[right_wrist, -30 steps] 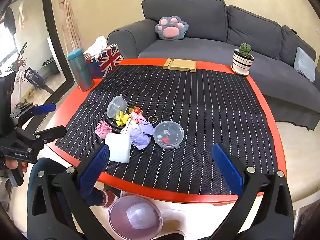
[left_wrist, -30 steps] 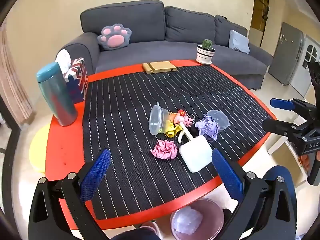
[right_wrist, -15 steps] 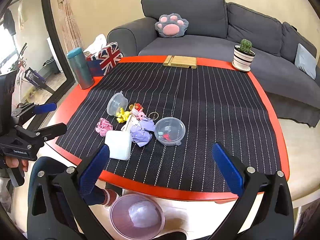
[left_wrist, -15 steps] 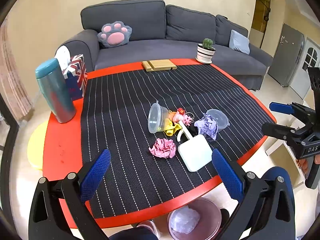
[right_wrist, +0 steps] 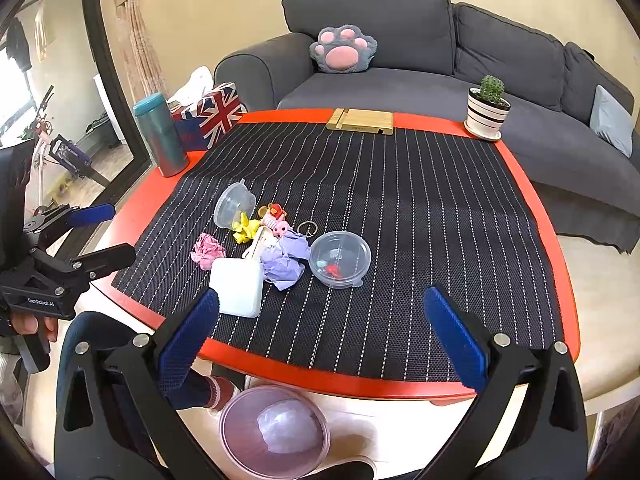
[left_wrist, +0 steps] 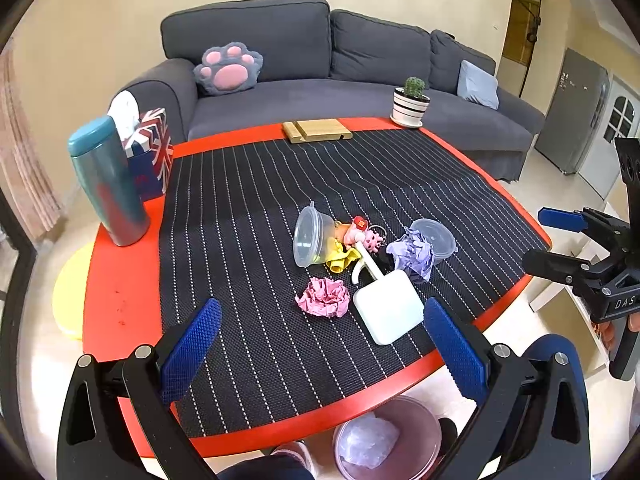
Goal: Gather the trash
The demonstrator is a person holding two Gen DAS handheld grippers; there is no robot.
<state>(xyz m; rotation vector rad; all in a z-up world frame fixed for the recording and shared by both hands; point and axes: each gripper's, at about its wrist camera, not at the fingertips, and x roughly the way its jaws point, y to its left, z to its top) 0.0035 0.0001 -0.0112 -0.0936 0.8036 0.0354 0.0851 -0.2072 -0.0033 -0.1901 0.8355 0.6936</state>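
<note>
A crumpled pink paper ball (left_wrist: 323,297) (right_wrist: 207,251) and a crumpled purple paper ball (left_wrist: 412,254) (right_wrist: 285,260) lie in a small pile on the striped mat. A pink waste bin (left_wrist: 387,438) (right_wrist: 275,430) with a pale bag inside stands on the floor under the table's near edge. My left gripper (left_wrist: 320,344) hovers open above the near edge, short of the pink ball. My right gripper (right_wrist: 320,332) is open too, held over the near edge to the right of the pile. Each gripper also shows at the side of the other's view, empty.
The pile also holds a tipped clear cup (left_wrist: 311,236), a clear lid (right_wrist: 340,258), a white square box (left_wrist: 388,307), yellow and pink small toys (left_wrist: 356,240) and a key ring (right_wrist: 307,227). A teal flask (left_wrist: 106,182), flag tissue box (left_wrist: 150,154), wooden stand (left_wrist: 317,130) and potted cactus (left_wrist: 411,102) line the red table (left_wrist: 116,280). A grey sofa (left_wrist: 320,60) stands behind.
Both grippers have drifted slightly, so the table scene shifts a little in each view. Both stay open and nothing on the table has moved.
</note>
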